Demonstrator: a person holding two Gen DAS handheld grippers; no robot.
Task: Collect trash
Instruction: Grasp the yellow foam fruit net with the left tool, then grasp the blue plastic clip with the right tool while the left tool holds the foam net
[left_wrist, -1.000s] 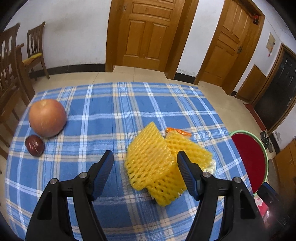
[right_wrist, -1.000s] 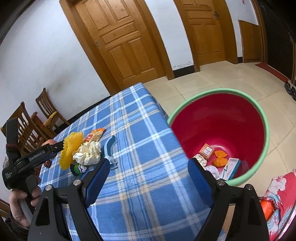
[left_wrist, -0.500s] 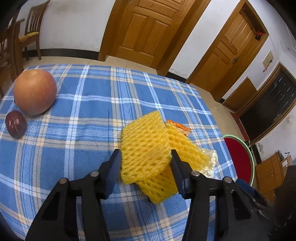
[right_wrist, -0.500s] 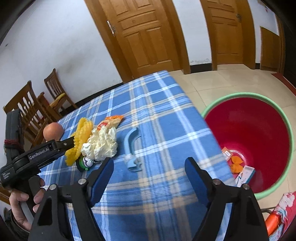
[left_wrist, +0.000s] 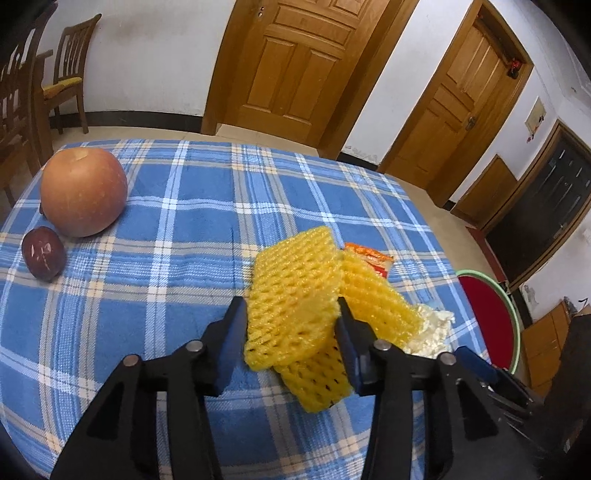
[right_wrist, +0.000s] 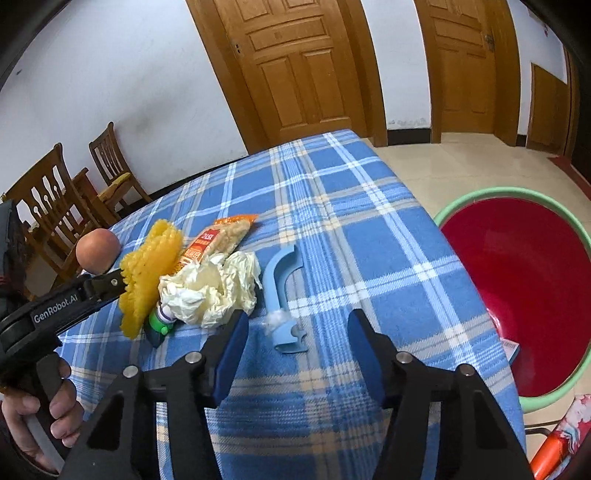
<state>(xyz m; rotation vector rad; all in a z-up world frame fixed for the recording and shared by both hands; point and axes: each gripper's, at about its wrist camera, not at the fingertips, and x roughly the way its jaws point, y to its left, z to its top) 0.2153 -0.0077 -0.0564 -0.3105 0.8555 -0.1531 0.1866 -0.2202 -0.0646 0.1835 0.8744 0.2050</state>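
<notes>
My left gripper (left_wrist: 291, 325) is shut on a yellow foam fruit net (left_wrist: 295, 291), also seen from the side in the right wrist view (right_wrist: 147, 273). Beside the net lie an orange snack wrapper (right_wrist: 218, 240), crumpled white plastic (right_wrist: 210, 291) and a small green-capped bottle (right_wrist: 159, 325). A light blue plastic piece (right_wrist: 282, 291) lies just ahead of my right gripper (right_wrist: 295, 339), which is open and empty above the blue plaid tablecloth (right_wrist: 332, 229). A red bin with a green rim (right_wrist: 535, 280) stands on the floor to the right, holding some trash.
An apple (left_wrist: 83, 192) and a dark red date (left_wrist: 42, 253) sit at the table's far left. Wooden chairs (right_wrist: 55, 214) stand behind the table. Wooden doors (left_wrist: 299, 66) line the far wall. The table edge drops off near the bin.
My left gripper has closed from wide open onto the yellow foam net. My right gripper has swung left from over the bin to above the blue plastic piece.
</notes>
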